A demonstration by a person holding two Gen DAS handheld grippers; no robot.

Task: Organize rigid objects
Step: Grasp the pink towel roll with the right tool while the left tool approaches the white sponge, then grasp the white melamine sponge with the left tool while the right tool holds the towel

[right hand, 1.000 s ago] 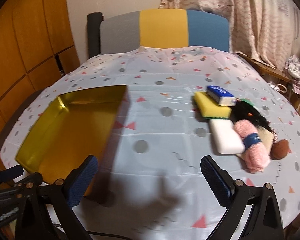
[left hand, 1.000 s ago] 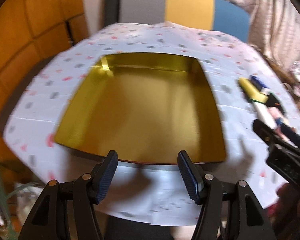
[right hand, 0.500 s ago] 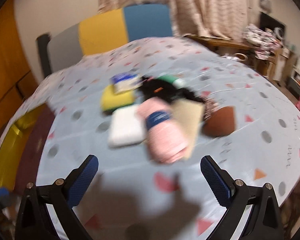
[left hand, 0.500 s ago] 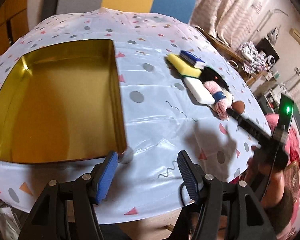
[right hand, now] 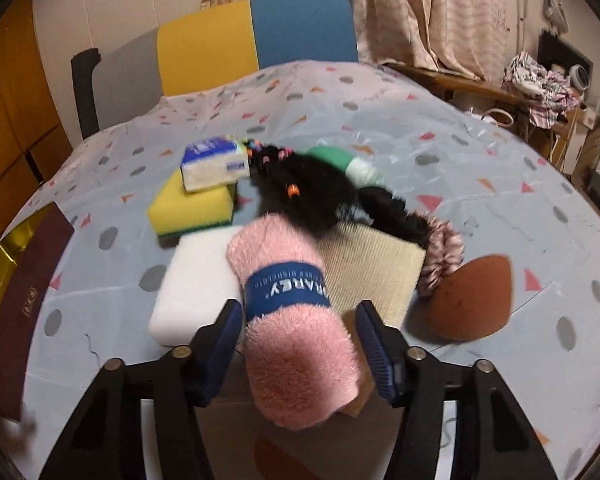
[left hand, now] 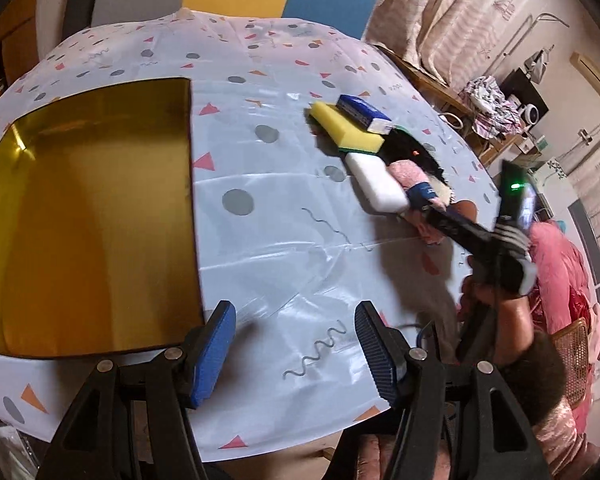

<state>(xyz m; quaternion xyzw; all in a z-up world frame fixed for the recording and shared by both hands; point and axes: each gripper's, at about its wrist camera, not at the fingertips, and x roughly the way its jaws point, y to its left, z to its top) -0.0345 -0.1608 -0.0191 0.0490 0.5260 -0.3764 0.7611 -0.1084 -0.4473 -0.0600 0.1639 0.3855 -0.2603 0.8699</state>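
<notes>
Right wrist view: the right gripper is half open around the pink towel roll; the left gripper is open and holds nothing.

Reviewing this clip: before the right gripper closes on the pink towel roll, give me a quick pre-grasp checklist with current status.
1. Right gripper open: ok.
2. Pink towel roll lies between its fingers: ok.
3. Fingers clear of white sponge and beige cloth: cannot tell, both sit close beside.
4. Gold tray free to receive items: ok, nothing inside.
5. Left gripper out of the way: ok, open, hovering near the tray's corner.
6. Black hair scrunchies resting against the roll's far end: not ok, may drag.
</notes>
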